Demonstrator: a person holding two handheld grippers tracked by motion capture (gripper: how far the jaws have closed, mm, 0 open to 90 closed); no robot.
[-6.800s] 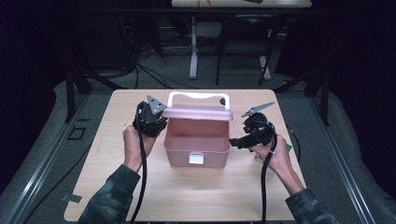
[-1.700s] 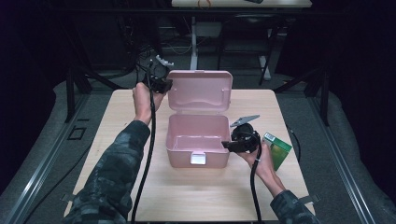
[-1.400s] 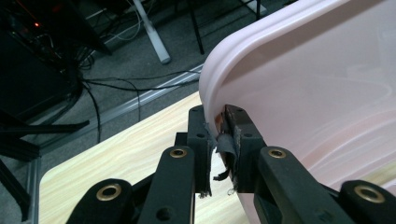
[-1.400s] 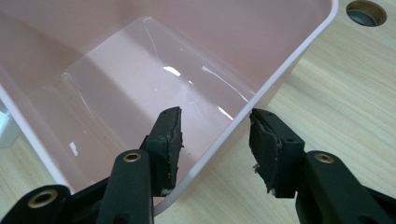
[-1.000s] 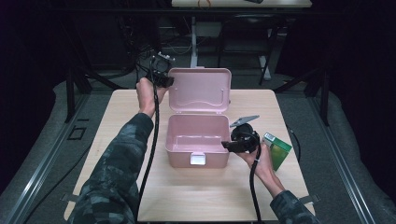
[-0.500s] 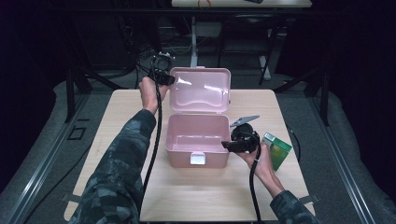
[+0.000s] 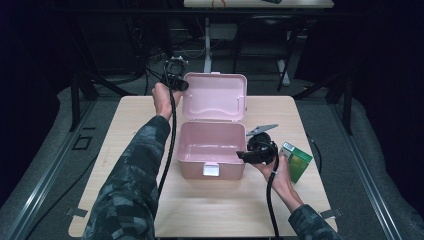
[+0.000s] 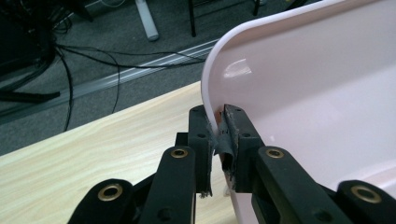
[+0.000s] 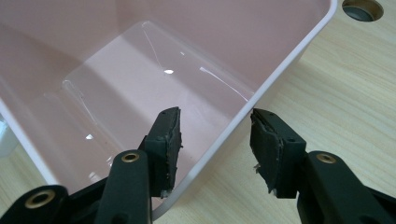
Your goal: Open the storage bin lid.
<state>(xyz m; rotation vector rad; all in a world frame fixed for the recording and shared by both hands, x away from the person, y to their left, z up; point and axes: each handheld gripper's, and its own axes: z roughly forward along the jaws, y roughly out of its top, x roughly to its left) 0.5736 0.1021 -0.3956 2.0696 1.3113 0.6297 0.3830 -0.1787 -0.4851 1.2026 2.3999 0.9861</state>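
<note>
Sleeves [image 7: 131, 185]: dark camouflage, both forearms | left gripper [image 8: 218, 140]: black jaws, brass-ringed pivot screws, worn grey pads | right gripper [image 9: 212, 140]: same build, grey three-cornered plate on top | cables: thick, black, one per gripper

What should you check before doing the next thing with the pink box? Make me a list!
1. Lid fully up: ok, it stands upright behind the pink box.
2. Left gripper has hold of the lid: ok, its fingers are shut on the lid's edge.
3. Right gripper steadies the box: not ok, its fingers straddle the box's right wall without pressing on it.
4. Box empty inside: ok, only the bare pink floor shows.
5. Green carton ready to hand: ok, it lies on the table just right of the right hand.
6. Front latch undamaged: cannot tell.
</note>
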